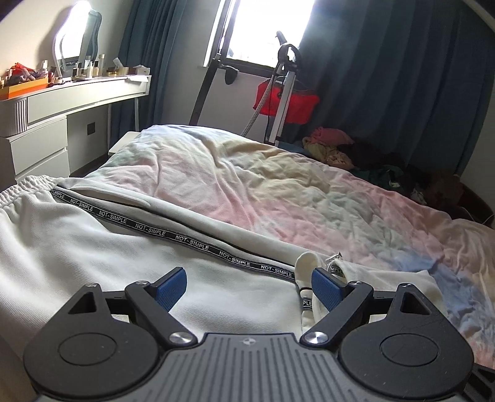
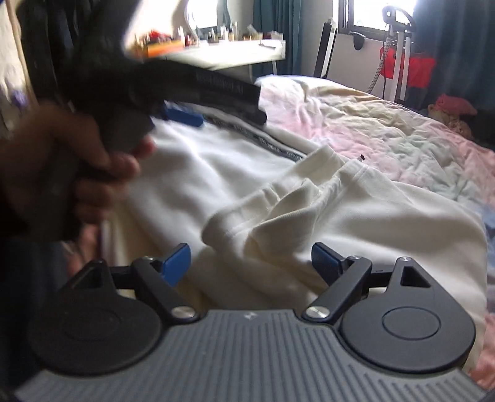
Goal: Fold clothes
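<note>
White jacket (image 1: pixel 92 247) lies spread on the near side of the bed (image 1: pixel 278 191), black lettered tape (image 1: pixel 148 230) running along the zipper from 10 o'clock toward 4 o'clock in the left view; collar or cuff end (image 1: pixel 304 263) bunched at the tape's lower end, zipper pull (image 1: pixel 335 257) just beside it. In the right view a sleeve (image 2: pixel 278 210) lies folded over the body, rumpled, at centre. Left gripper (image 1: pixel 249 289) released, jaws wide apart, low over the cloth, right pad touching or just beside the bunched end, nothing grasped. Right gripper (image 2: pixel 250 263) also released, jaws spread either side of the sleeve, holding nothing. Left hand (image 2: pixel 62 160) at 9 o'clock in the right view, blurred, wrapped round its tool handle. Whether this is a half-made fold or cloth just laid out, can't tell. Risks: soft knit could slip out of a shallow pinch; pads could catch the sheet under the jacket and drag it too; rumpled sleeve could fold crooked; the zipper pull could snag. Surface is a wrinkled pastel sheet, soft, uneven. Room: pile of clothes (image 1: pixel 334 148) at 2 o'clock on the far side, white dresser (image 1: pixel 62 102) with bottles at 10 o'clock, dark curtains (image 1: pixel 386 77), bright window (image 1: pixel 266 27), steamer stand (image 1: pixel 284 92) with a red garment at 12 o'clock.
</note>
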